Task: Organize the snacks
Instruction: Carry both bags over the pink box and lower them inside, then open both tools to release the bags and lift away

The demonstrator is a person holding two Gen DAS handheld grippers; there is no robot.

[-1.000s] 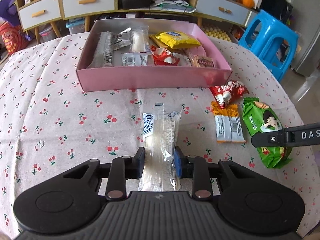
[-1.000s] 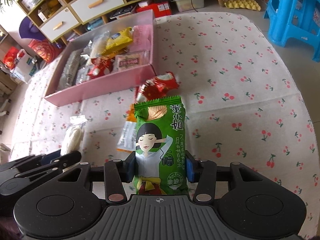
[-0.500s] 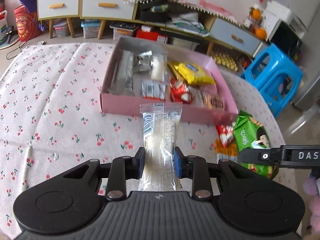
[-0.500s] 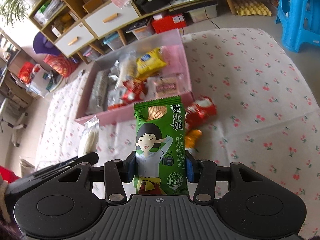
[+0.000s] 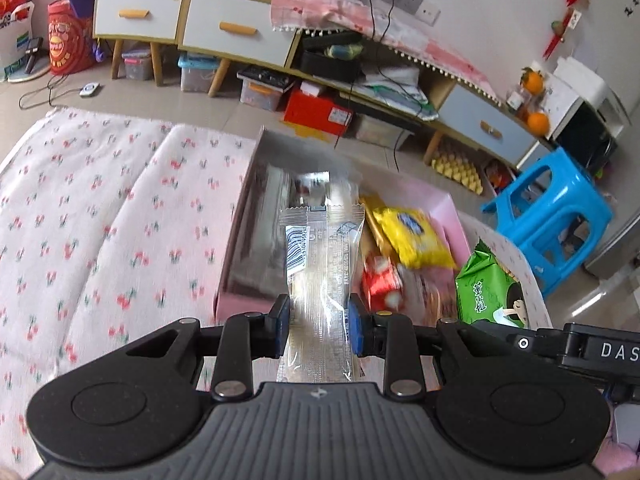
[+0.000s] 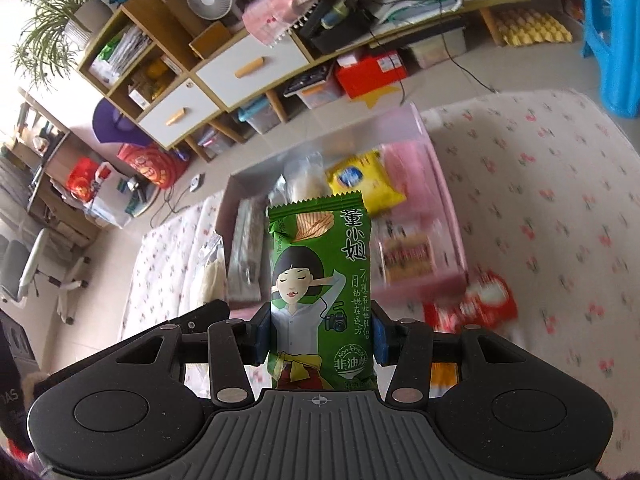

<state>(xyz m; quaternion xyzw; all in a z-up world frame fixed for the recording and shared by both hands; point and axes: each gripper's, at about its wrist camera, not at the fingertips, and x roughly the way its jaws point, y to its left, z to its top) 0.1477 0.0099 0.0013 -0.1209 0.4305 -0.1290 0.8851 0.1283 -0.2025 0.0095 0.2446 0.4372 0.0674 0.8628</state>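
- Above the near edge of the pink box (image 5: 448, 216), both tongs are loaded and pointing down at it.
- Left gripper (image 5: 319, 330): jaws clenched on a clear-wrapped snack (image 5: 320, 280), pinched near its lower end. Its long axis runs straight out along the fingers, barcode end forward, over the box's left-middle.
- Right gripper (image 6: 320, 338): jaws clamped on the green chip packet (image 6: 322, 280), held at the lower third. Its long axis also lies along the fingers, top seal forward.
- In the left view the green packet shows at the right, just beside the box's right near corner; the right tool's body crosses the frame below it.
- Box sits on the table (image 5: 80, 216) (cherry-print cloth), towards the far edge. Already inside: yellow packet (image 5: 412, 240), a red-and-white one, grey and silver packs along the left side. Contents are blurred, so finer detail can't be called.
- Still loose on the cloth: red packet (image 6: 480, 300) just off the box's near right corner, with something orange beside it, mostly hidden behind the right tool.
- Key relation: the box lies dead ahead and below both tongs. Left hand lines up with the left-centre of the box, right hand with the right-centre.
- Judgement: the right half looks emptier near its far wall; the green packet likely fits there lengthwise. The clear snack needs a gap between the silver packs and the yellow one.
- Risk: both drop zones are close, so the tools could collide.
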